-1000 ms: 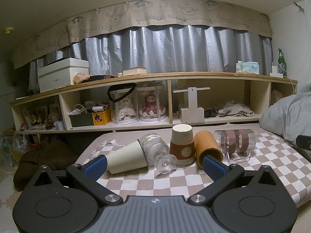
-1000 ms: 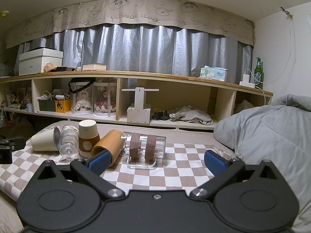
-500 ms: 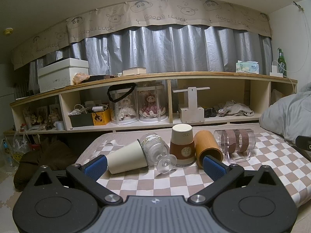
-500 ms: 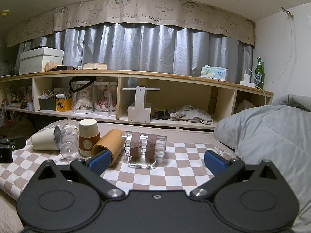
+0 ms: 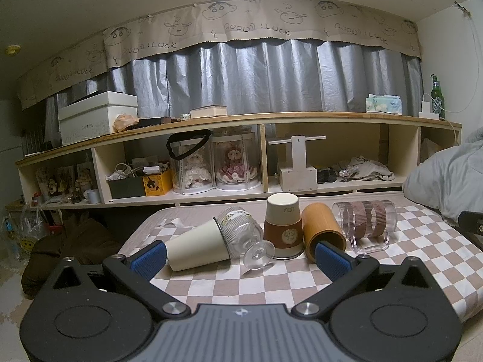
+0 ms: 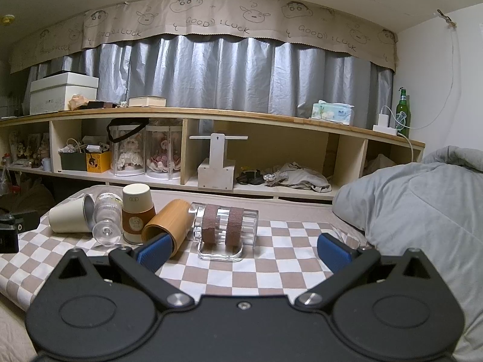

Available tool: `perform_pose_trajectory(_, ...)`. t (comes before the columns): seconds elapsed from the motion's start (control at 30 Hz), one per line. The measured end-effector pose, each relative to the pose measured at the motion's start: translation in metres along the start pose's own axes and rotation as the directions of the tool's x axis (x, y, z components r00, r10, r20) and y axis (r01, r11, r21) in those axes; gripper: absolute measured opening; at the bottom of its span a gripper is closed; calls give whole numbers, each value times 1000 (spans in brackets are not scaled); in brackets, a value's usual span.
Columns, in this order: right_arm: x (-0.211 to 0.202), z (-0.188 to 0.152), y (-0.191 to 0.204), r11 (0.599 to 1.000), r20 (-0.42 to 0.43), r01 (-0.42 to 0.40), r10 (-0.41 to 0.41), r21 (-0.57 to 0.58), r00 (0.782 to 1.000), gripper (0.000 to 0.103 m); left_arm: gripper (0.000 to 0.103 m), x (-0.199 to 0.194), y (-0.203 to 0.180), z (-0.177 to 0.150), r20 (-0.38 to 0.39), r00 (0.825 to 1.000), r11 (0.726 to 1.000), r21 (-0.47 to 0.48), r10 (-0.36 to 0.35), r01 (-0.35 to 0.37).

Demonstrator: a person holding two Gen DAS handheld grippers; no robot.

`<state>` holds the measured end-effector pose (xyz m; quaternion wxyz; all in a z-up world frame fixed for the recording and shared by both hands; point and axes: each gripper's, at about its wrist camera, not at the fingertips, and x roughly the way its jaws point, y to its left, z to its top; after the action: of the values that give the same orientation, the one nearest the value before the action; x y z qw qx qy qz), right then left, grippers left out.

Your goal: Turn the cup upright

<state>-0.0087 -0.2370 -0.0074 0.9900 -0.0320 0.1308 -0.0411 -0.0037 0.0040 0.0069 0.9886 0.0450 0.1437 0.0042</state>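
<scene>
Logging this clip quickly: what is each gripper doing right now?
Left gripper: open, holding nothing.
Right gripper: open, holding nothing.

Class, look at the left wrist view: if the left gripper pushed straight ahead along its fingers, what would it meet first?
Most likely the clear stemmed glass lying on its side, its foot toward the left gripper. The cream paper cup and the upside-down brown-sleeved cup flank it closely; depth is hard to judge.
</scene>
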Motion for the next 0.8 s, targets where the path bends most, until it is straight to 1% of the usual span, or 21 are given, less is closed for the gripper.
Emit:
perform_pose_trajectory(0.47, 0, -2, 1, 1000, -1, -1, 1, -1, 1000, 103, 103, 0, -2, -1, 0, 1000, 1000, 4, 1, -1)
perform_pose_trajectory(0.63, 0, -2, 1, 1000, 4, -2, 2, 1, 1000, 103, 103, -1, -3, -2, 9, 1000, 1000, 7, -2, 2)
perform_pose_trajectory(0.67, 2, -7, 4, 1000, 7, -5, 5, 1, 1000, 103, 103, -1, -4, -2, 11, 1000, 1000, 10, -2, 2)
perform_pose_trajectory(0.8, 2, -10, 5, 1000, 13, -12, 12, 3, 1000, 103, 103, -3, -8, -3, 30, 1000, 1000, 29, -5, 4)
